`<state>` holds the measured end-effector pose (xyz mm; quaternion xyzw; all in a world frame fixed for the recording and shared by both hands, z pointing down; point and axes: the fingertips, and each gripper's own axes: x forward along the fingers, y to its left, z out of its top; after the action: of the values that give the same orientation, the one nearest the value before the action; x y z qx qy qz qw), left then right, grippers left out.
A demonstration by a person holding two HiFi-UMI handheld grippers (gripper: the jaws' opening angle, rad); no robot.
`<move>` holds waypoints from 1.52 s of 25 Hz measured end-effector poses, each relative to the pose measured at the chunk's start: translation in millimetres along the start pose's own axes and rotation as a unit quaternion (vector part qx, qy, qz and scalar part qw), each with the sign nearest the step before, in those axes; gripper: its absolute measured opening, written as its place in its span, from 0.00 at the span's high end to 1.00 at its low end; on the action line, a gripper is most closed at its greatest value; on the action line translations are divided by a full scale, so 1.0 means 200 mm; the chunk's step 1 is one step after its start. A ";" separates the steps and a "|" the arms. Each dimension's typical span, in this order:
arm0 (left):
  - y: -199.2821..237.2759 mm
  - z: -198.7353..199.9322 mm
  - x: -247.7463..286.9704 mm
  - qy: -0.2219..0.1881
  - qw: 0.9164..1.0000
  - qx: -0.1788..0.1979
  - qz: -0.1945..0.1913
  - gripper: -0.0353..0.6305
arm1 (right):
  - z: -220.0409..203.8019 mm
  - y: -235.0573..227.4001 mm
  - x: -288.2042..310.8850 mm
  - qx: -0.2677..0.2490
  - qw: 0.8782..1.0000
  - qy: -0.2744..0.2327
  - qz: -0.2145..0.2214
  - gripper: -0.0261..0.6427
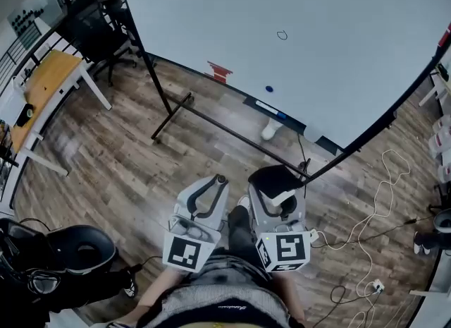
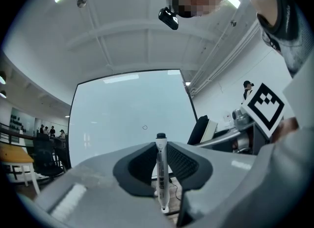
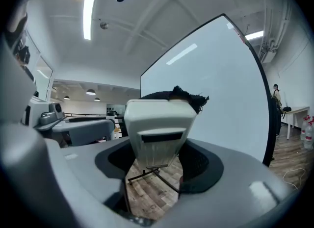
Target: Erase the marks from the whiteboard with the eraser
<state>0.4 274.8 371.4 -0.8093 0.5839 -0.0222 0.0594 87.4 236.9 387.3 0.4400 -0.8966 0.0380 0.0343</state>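
A marker (image 2: 161, 173) is pinched upright between the jaws of the left gripper (image 1: 220, 178), its dark end pointing outward. The eraser (image 3: 157, 124) is clamped in the right gripper (image 1: 282, 185), its pale back gripped and its dark felt turned away from the camera. Both are held low, well apart from the whiteboard (image 1: 317, 51), where a small circle mark (image 1: 282, 35) is seen toward the lower edge, about mid-width. The mark is not yet touched. If the eraser is pressed off-square, it could be twisted in the jaws. A fresh stroke could be left if the marker is carried too near. The board's stand (image 1: 184, 101) might be pushed back under pressure.
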 end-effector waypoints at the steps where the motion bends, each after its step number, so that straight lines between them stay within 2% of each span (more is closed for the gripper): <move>1: 0.05 0.01 0.11 -0.001 1.000 0.005 -0.001 0.83 | 0.03 -0.07 0.09 -0.002 1.000 0.000 -0.004 0.56; 8: 0.30 0.08 0.87 -0.014 1.000 0.007 -0.018 0.83 | 0.22 -0.60 0.65 -0.011 0.999 -0.003 -0.034 0.56; 14: 0.42 0.11 1.26 -0.027 0.999 0.014 -0.016 0.83 | 0.34 -0.84 0.95 -0.028 0.999 -0.013 -0.032 0.56; 19: 0.49 0.12 1.36 -0.033 0.999 0.021 -0.006 0.83 | 0.41 -0.91 1.00 -0.032 0.998 -0.027 -0.039 0.56; 24: 0.53 0.10 1.42 -0.039 0.999 0.000 -0.022 0.83 | 0.44 -0.93 1.01 -0.034 0.997 -0.031 -0.063 0.56; 28: 0.57 0.10 1.50 -0.053 0.997 -0.008 -0.050 0.83 | 0.42 -0.94 1.05 -0.045 0.994 -0.022 -0.093 0.56; 34: 0.65 0.10 1.65 -0.054 0.992 -0.019 -0.117 0.83 | 0.40 -0.95 1.21 -0.034 0.990 -0.010 -0.138 0.56; 38: 0.68 0.11 1.73 -0.061 0.985 -0.003 -0.164 0.83 | 0.39 -1.01 1.30 -0.034 0.982 0.006 -0.184 0.56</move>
<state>-15.4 -94.0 321.6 -0.8939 0.4390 0.0198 0.0882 85.7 -98.4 342.2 0.5955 -0.8011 0.0034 0.0608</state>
